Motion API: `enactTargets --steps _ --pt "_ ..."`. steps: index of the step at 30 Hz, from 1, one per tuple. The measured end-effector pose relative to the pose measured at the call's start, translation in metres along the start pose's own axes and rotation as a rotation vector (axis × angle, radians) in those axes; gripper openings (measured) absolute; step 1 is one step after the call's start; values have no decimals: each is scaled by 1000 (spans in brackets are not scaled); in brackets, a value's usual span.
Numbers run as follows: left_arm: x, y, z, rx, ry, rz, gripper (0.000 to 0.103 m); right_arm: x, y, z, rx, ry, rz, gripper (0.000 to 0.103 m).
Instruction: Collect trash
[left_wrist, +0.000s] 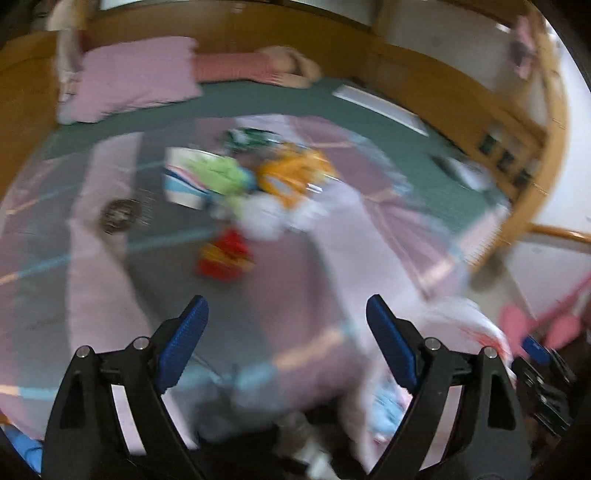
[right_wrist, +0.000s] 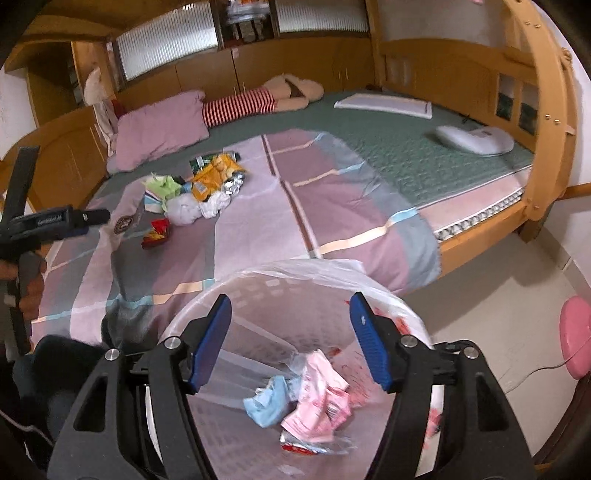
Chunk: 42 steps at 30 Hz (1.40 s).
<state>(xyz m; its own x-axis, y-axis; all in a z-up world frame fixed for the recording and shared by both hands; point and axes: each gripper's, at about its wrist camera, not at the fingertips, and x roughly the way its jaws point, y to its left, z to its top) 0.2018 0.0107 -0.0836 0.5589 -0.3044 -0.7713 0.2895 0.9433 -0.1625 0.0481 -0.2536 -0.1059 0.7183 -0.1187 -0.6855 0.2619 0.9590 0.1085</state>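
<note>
A heap of litter waits near the upper left of the right wrist view: a crumpled orange snack bag (right_wrist: 214, 175), a pale green wrapper (right_wrist: 160, 184), wads of white tissue (right_wrist: 188, 210) and, just below them, a red and yellow wrapper (right_wrist: 157, 232), all lying on the pink, grey and mauve checked quilt (right_wrist: 258, 229) spread over the wooden-framed bed (right_wrist: 546, 122). The white slatted plastic waste basket (right_wrist: 207, 295), lined with a thin clear bag (right_wrist: 317, 266), stands at the foot of the bed in the lower centre of that frame, seemingly set there so that each piece can be carried a short way from quilt to bin; a pink packet (right_wrist: 321, 402) and a light blue scrap (right_wrist: 267, 400) already lie inside. The right hand-held gripper (right_wrist: 290, 339) hangs over the basket mouth with its blue pads apart and nothing between them, touching no litter. The left hand-held gripper (left_wrist: 288, 339), seen in its own blurred view at the bottom of the frame, has its jaws spread wide and empty, pointed toward the heap in the middle of that picture, where the red and yellow wrapper (left_wrist: 225, 254) lies nearest; it also shows side-on at the left edge of the right wrist view. Judging by the pile remaining, most of the collecting lies ahead.
</note>
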Motion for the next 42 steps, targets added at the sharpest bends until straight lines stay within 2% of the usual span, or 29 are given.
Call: enactTargets --steps 3,7,11,12,14,15,16,18,23,27,30,33,37,42 --pt "41 30 21 -24 30 69 87 28 18 17 5 46 22 66" --pt "97 46 35 16 78 140 87 53 48 36 -20 73 78 66" --pt "138 53 34 9 145 96 87 69 69 47 -49 82 92 66" --pt "145 52 34 10 159 93 84 74 72 50 -53 86 92 66" --pt "159 53 31 33 211 73 51 83 78 54 -69 87 88 66" --pt "162 55 29 32 223 66 50 89 82 57 -82 84 88 66" --pt "159 57 28 26 205 52 42 96 86 59 -94 80 89 66" --pt "154 61 26 21 203 42 42 109 97 65 -118 76 98 66" --pt "103 86 23 -56 108 111 42 145 135 83 -215 56 136 65" --pt "54 107 23 -118 12 146 42 180 179 98 -325 38 91 65" --pt "23 127 18 -127 -50 188 42 200 210 101 -416 16 70 65" --pt "12 148 14 -154 -56 218 42 220 233 98 -494 18 47 65" --pt "14 176 9 -218 -13 216 42 241 253 92 -562 35 16 65" --pt "13 179 10 -224 -20 203 42 257 262 86 -586 40 -11 65"
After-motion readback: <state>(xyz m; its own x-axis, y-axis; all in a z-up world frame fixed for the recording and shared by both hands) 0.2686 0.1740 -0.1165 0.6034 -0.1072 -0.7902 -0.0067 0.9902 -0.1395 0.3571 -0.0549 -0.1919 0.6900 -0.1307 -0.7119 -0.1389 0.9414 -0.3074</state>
